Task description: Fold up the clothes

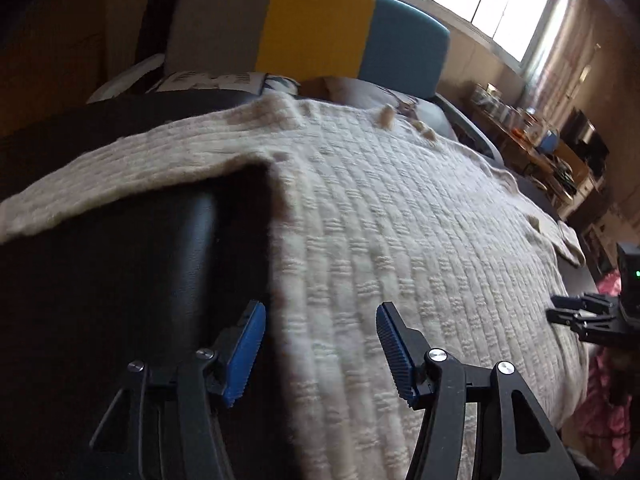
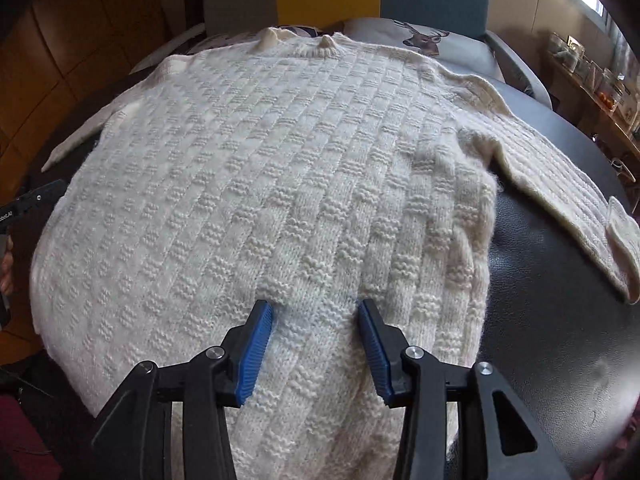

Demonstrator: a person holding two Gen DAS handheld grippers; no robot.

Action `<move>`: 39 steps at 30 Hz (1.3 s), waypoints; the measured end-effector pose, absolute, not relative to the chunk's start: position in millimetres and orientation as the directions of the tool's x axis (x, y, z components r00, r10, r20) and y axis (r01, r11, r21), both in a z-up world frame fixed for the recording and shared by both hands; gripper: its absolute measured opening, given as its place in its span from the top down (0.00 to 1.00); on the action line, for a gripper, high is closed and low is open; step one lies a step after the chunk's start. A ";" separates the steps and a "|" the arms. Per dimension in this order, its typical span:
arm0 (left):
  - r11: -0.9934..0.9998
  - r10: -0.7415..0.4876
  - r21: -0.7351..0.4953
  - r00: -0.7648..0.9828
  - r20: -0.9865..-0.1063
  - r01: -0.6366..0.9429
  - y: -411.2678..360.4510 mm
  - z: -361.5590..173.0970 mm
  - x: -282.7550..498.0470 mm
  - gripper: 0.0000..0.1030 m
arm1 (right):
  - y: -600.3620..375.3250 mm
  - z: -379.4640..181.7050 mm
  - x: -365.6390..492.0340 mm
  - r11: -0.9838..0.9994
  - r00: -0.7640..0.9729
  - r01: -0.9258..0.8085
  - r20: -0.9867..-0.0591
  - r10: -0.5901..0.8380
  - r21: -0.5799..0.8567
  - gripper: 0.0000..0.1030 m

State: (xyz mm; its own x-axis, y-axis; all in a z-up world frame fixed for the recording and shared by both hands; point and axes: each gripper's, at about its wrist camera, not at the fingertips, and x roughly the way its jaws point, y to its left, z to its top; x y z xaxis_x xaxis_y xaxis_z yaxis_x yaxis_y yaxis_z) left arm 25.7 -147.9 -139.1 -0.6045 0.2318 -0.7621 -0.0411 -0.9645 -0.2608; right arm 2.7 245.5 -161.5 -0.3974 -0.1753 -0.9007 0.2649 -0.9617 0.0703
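Lighting: daylight from a window point(image 1: 480, 4) far right, blown out to white glare. Left side of room dim, brown-toned. Black surface point(image 2: 552, 320) near right carries soft sheen. Left wrist view motion-blurred and tilted. Right wrist view sharper. Both: strong fisheye bulge, dark vignetted corners.
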 end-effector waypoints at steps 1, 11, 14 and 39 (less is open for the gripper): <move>-0.957 0.232 -0.292 -0.608 -0.759 -0.001 -160.0 -140.0 30.7 0.43 | 240.3 -158.7 3.3 -0.958 -0.402 0.275 -0.895 -0.194 0.084 0.56; -0.911 0.342 -0.412 -0.529 -0.776 0.015 -170.4 -154.6 60.8 0.45 | 187.7 -166.0 19.4 -0.921 -0.388 0.385 -0.894 -0.223 0.063 0.52; -0.955 0.267 -0.297 -0.515 -0.815 -0.026 -154.0 -154.5 70.1 0.84 | 186.0 -166.3 23.1 -0.920 -0.382 0.384 -0.895 -0.231 0.074 0.51; -0.972 0.236 -0.194 -0.544 -0.805 -0.135 -121.7 -158.1 -85.1 0.63 | 131.3 -166.5 -58.2 -0.860 -0.381 0.508 -0.881 -0.280 0.053 0.49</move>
State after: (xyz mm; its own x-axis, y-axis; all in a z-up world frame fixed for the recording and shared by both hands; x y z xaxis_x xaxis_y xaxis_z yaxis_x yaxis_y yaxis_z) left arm -85.1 -121.7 -158.1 -0.5437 0.2361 -0.8054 -0.1350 -0.9717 -0.1938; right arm -58.2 131.3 -166.5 -0.3812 -0.2800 -0.8811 0.5083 -0.8595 0.0532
